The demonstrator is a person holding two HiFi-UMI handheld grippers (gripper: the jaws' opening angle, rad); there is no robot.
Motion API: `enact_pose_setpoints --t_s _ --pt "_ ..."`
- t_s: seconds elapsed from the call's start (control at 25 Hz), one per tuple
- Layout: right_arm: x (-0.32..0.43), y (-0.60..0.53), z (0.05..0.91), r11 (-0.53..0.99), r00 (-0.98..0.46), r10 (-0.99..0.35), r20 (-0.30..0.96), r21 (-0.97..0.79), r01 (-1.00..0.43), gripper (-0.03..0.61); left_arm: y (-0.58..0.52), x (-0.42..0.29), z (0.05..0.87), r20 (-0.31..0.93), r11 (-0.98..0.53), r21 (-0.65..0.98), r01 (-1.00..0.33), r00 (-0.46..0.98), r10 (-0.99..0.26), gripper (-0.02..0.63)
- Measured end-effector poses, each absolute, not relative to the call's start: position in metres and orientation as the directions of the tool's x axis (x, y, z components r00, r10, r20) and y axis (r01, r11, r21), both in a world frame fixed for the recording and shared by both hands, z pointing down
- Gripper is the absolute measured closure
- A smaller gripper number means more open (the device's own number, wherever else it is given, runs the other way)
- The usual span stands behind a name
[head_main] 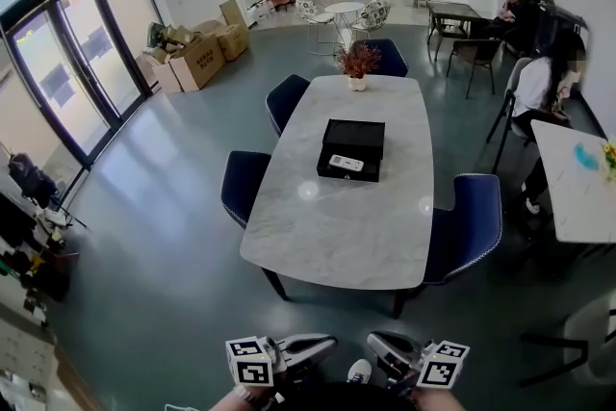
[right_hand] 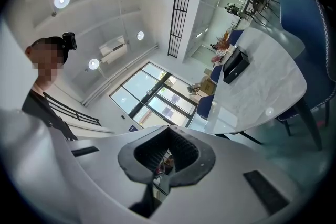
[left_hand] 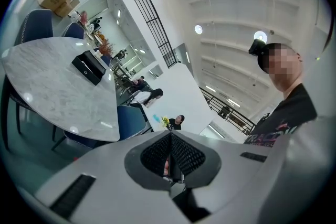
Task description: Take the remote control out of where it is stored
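Note:
A white remote control (head_main: 346, 163) lies in the open front tray of a black box (head_main: 352, 139) on the marble table (head_main: 337, 226). The box also shows small and far off in the left gripper view (left_hand: 88, 67) and in the right gripper view (right_hand: 235, 64). Both grippers are low at the near edge of the head view, well short of the table, tips turned toward each other. My left gripper (head_main: 322, 345) (left_hand: 169, 157) is shut with nothing in it. My right gripper (head_main: 378, 346) (right_hand: 167, 152) is shut and empty too. Each gripper camera looks up at the person and the ceiling.
Blue chairs (head_main: 466, 224) stand around the table, and a potted plant (head_main: 358, 64) sits at its far end. A second white table (head_main: 576, 178) with seated people is at the right. Cardboard boxes (head_main: 197, 58) and glass doors (head_main: 72, 72) line the left.

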State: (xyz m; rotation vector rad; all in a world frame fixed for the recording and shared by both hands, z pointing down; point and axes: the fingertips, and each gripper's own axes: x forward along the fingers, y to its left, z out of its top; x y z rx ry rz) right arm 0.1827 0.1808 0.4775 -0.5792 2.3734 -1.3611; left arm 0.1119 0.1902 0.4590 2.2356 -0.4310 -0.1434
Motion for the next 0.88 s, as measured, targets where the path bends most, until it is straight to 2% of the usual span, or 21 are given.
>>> enact_pose_setpoints --t_s 0.48,0.88 --pt "0.173 0.164 0.482 0.443 -0.839 -0.538 -0.079 -0.874 -0.202 0.569 0.172 0.102 0.466 0.03 -0.59 0.774 -0.23 0.944 -0.328 0.609" --pt "0.121 0.13 0.475 0.432 -0.809 -0.585 -0.062 -0.868 -0.245 0.569 0.131 0.048 0.457 0.007 -0.604 0.774 -0.187 0.958 -0.288 0.609"
